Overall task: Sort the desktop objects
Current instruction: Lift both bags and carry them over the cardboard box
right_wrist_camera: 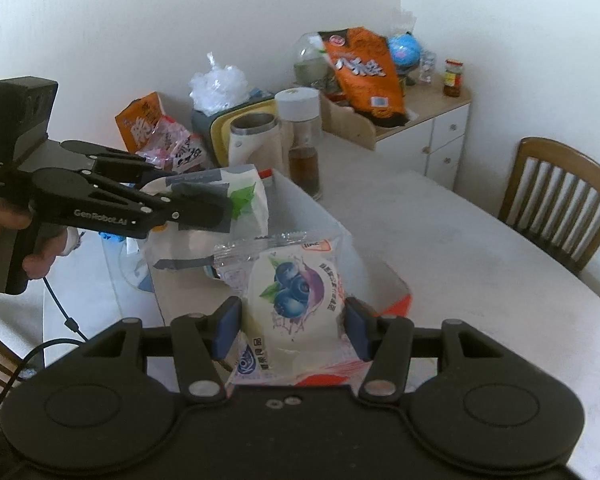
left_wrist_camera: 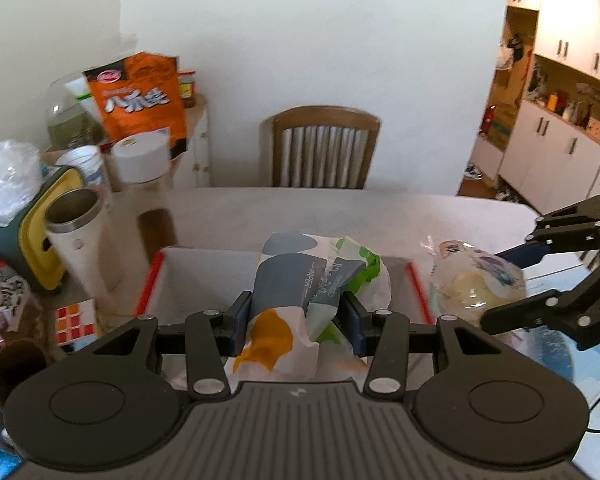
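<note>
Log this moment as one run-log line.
left gripper: shut on tissue pack | right gripper: shut on blueberry bread packet | both held above red-edged box | neither released

Both hand-held grippers (left_wrist_camera: 296, 320) (right_wrist_camera: 292, 328) clamped, level.

Soft daylight, motion blur at left, fisheye-bent edges

Crumpled tissue pack (left_wrist_camera: 300, 280) with grey, orange, green patches, held above the red-rimmed box (left_wrist_camera: 156, 276), blueberry bread packet (right_wrist_camera: 296, 300) held beside it
</note>
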Available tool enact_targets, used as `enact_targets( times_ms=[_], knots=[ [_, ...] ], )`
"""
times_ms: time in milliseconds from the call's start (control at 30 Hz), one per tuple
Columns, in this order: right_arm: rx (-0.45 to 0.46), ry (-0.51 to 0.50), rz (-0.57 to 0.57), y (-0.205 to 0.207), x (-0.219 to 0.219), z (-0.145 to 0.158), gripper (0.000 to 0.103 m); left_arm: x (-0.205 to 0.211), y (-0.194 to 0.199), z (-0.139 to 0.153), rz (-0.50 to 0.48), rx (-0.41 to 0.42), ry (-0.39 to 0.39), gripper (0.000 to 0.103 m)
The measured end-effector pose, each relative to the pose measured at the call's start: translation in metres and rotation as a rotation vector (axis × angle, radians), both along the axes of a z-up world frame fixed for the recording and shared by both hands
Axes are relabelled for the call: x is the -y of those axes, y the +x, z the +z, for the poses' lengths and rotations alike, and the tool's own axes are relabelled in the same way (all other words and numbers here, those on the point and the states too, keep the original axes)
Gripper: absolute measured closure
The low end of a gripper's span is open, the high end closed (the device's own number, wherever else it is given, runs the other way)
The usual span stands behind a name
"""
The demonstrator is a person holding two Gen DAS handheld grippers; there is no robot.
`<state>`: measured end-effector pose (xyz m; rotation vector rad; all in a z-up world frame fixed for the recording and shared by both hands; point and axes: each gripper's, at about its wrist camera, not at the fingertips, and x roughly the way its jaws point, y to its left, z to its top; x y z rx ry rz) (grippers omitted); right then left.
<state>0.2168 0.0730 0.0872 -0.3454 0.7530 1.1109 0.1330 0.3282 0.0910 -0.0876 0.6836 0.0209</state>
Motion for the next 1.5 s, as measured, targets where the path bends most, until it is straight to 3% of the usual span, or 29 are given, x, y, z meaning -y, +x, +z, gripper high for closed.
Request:
enact_targets(
  times_ms=[300,733,1500],
  knots=[
    [-0.022,-0.055,0.009,0.006,-0.040,-0.020,0.048,-0.031,0.011,-0.026,0.042,-0.063,0.021,0.057],
    [-0.015,-0.167,0.065,0.004,-0.086,-0.055,0.048,-0.034,0.037,-0.066,0.016,-0.186,0.076,0.057],
    [-0.002,-0.261,0.078,0.007,-0.109,-0.090,0.048,-0.027,0.054,-0.112,-0.028,-0.345,0.105,0.057]
  ],
)
